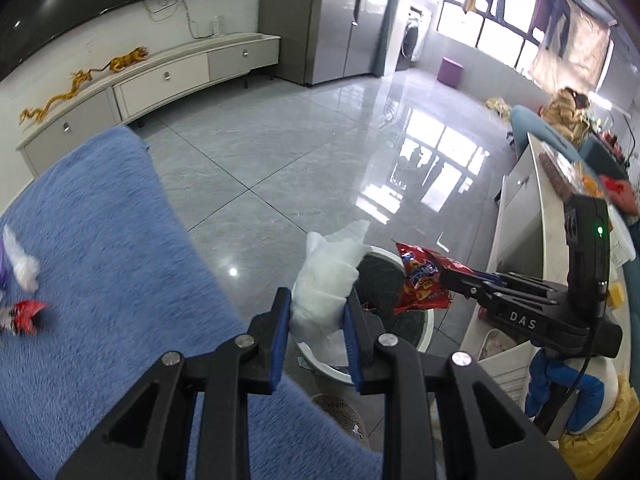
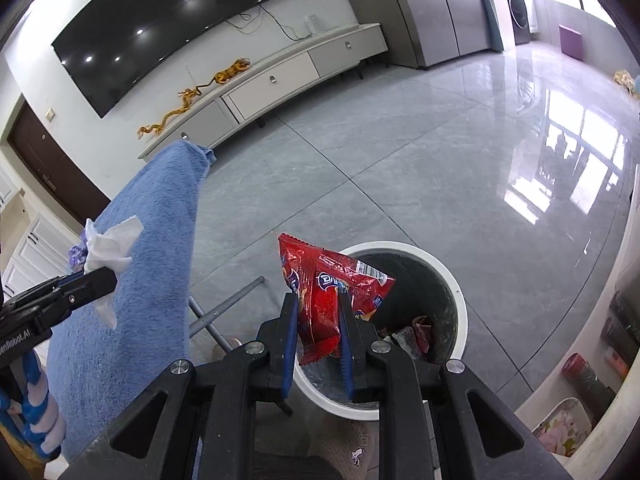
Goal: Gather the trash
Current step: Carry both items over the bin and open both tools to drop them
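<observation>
My left gripper (image 1: 317,300) is shut on a crumpled white tissue (image 1: 326,280) and holds it over the near rim of the white bin (image 1: 426,330). My right gripper (image 2: 318,300) is shut on a red snack bag (image 2: 328,296) above the left rim of the same bin (image 2: 460,308), which holds some wrappers. In the left wrist view the red bag (image 1: 420,280) hangs over the bin from the right gripper (image 1: 444,280). In the right wrist view the tissue (image 2: 108,248) and the left gripper (image 2: 114,276) show over the blue towel.
A blue towel (image 1: 100,260) covers the surface at left; on it lie a red wrapper (image 1: 26,314) and a white-purple scrap (image 1: 20,264). A white counter (image 1: 536,216) with clutter stands at right. Grey tiled floor (image 2: 400,180) and a TV cabinet (image 2: 280,76) lie beyond.
</observation>
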`<state>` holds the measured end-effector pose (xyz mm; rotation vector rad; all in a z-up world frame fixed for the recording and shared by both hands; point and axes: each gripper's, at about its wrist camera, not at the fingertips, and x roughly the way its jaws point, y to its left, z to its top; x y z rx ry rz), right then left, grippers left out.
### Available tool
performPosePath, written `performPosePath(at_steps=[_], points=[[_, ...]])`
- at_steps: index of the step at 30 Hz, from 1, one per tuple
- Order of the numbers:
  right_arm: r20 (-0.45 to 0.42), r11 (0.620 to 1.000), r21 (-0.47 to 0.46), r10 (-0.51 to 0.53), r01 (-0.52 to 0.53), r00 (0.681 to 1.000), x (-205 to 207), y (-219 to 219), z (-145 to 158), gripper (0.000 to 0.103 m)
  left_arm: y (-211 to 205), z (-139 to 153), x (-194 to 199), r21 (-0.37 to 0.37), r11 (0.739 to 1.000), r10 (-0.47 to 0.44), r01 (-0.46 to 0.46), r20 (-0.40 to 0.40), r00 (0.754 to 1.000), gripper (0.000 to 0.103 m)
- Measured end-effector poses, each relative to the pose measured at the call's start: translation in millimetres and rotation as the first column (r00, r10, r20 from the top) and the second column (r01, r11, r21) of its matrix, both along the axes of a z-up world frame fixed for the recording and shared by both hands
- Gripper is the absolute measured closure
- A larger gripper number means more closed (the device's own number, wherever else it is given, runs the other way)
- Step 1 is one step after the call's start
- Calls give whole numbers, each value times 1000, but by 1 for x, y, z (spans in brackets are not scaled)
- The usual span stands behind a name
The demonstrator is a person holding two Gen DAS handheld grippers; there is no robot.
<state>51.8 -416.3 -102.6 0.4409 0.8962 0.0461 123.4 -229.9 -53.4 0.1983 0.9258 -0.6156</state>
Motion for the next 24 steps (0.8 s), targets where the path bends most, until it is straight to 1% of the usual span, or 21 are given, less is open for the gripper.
performPosePath(at_steps=[6, 11, 19, 20, 24], points=[[-45, 999, 27, -26, 28, 999, 11, -9, -13, 86, -31, -13, 0, 37, 999, -34, 35, -7, 999, 79], [-74, 998, 51, -40, 44, 996, 19, -18, -25, 86, -47, -25, 8, 51, 997, -51, 53, -39, 998, 79], [-122, 995, 68, -58, 66, 991, 26, -22, -41, 85, -68, -38, 22, 54, 996, -68, 73, -89, 994, 78], [-126, 995, 70, -61, 70, 990, 26, -23, -42, 83, -70, -41, 23, 53, 996, -70, 75, -99, 993, 78], [-142, 994, 75, -71, 83, 987, 28, -27, -50, 83, -78, -47, 28, 48, 996, -73, 79, -122, 990, 78]])
